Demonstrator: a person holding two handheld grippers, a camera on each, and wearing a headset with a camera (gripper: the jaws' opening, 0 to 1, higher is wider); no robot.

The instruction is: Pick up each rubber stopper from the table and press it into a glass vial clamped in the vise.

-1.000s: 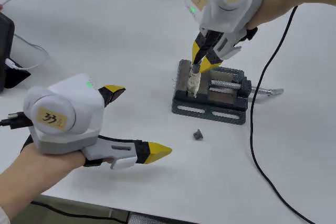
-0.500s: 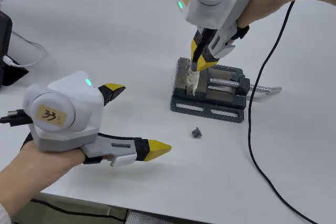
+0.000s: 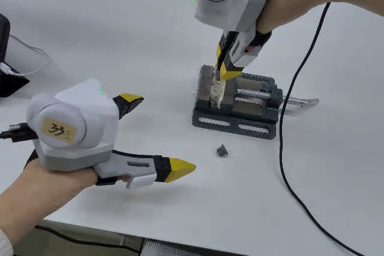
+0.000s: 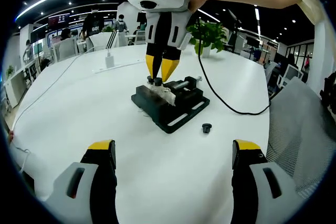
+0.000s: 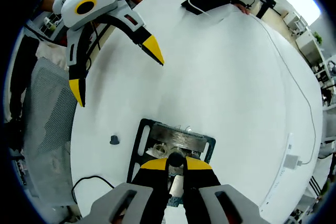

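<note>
A dark vise stands at mid-table with glass vials clamped in its jaws. My right gripper hangs straight over them, shut on a dark rubber stopper whose lower end sits at a vial's mouth. In the left gripper view that gripper touches down on the vise. A second loose stopper lies on the table in front of the vise, also seen as a small stopper. My left gripper hovers open and empty at lower left, well short of the vise.
A black cable runs down the right side past the vise handle. A black device with a white cord sits at the far left edge. The table's near edge lies just below my left hand.
The right gripper's body has swung left and more upright over the vise, tips staying at the vials. The left gripper and the loose stopper have held still.
</note>
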